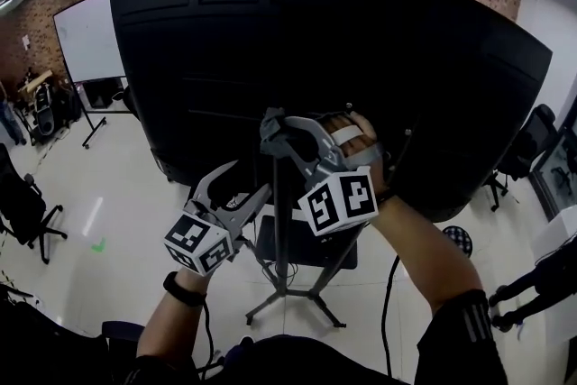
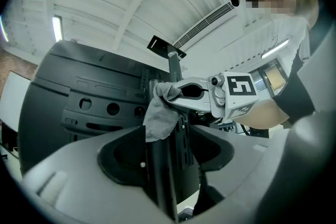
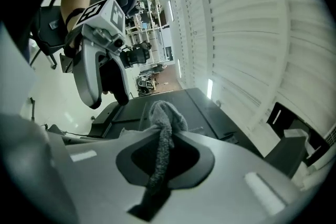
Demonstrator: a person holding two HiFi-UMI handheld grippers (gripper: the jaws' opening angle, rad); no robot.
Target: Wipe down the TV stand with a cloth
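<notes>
The TV's black back (image 1: pixel 270 59) fills the head view, carried on a dark stand pole (image 1: pixel 282 239) with splayed legs (image 1: pixel 288 297). My right gripper (image 1: pixel 273 132) is shut on a grey cloth (image 2: pixel 160 115) and holds it against the top of the pole, where the TV mounts. The right gripper view shows the cloth (image 3: pixel 163 128) bunched between its jaws (image 3: pixel 165 139). My left gripper (image 1: pixel 252 178) hovers lower left of the right one, open. In its own view the pole (image 2: pixel 160 181) runs up through the gap between the jaws (image 2: pixel 165 149); contact with the pole does not show.
A small dark shelf (image 1: pixel 306 243) sits on the pole below the TV. A cable (image 1: pixel 388 302) hangs at the right. A whiteboard (image 1: pixel 88 36) and an office chair (image 1: pixel 27 212) stand at the left, another chair (image 1: pixel 527 144) at the right. A person's legs (image 1: pixel 532 284) show at the right edge.
</notes>
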